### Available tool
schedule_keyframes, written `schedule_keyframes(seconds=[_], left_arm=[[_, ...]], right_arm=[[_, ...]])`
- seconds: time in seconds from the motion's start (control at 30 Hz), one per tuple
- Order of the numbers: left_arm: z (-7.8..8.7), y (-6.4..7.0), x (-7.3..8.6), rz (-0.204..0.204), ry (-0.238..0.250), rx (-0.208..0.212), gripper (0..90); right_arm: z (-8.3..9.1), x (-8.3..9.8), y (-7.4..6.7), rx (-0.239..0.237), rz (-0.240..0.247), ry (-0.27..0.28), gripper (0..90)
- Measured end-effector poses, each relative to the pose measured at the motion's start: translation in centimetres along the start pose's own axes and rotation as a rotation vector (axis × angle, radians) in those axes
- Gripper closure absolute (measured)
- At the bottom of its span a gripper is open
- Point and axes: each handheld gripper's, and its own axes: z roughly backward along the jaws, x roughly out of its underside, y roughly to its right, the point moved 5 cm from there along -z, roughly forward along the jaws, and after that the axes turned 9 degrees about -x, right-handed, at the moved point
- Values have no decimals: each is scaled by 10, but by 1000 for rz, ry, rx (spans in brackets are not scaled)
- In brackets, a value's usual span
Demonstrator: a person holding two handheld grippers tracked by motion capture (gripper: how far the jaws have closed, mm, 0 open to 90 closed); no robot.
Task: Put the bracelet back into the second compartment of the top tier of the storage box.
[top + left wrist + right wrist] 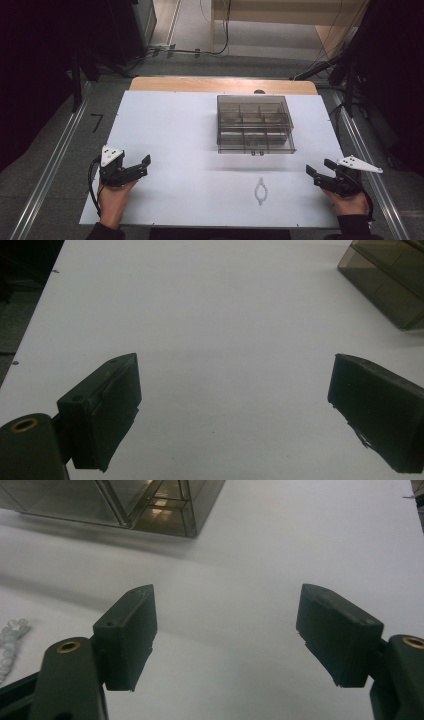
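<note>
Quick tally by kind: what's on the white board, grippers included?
Grippers: 2, left gripper and right gripper, both open and holding nothing
Clear compartment box: 1
Bead bracelet: 1
Total: 4

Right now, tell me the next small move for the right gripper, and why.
Probably slide the right gripper left toward the bead bracelet. Its fingers stand open with nothing between them, and the bracelet lies loose on the white table, in front of the closed clear compartment box, nearer this gripper than the left gripper.
</note>
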Motion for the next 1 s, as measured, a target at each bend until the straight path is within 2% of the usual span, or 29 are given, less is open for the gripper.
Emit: schedule_keyframes(seconds=[0.57,1.0], left_arm=[[0,-1,1,-4,-8,-7,74],[0,-1,1,-5,-11,-7,75]], right_arm=[[-4,1,-6,-24,21,-31,239],[-5,0,-13,-33,37,-31,240]])
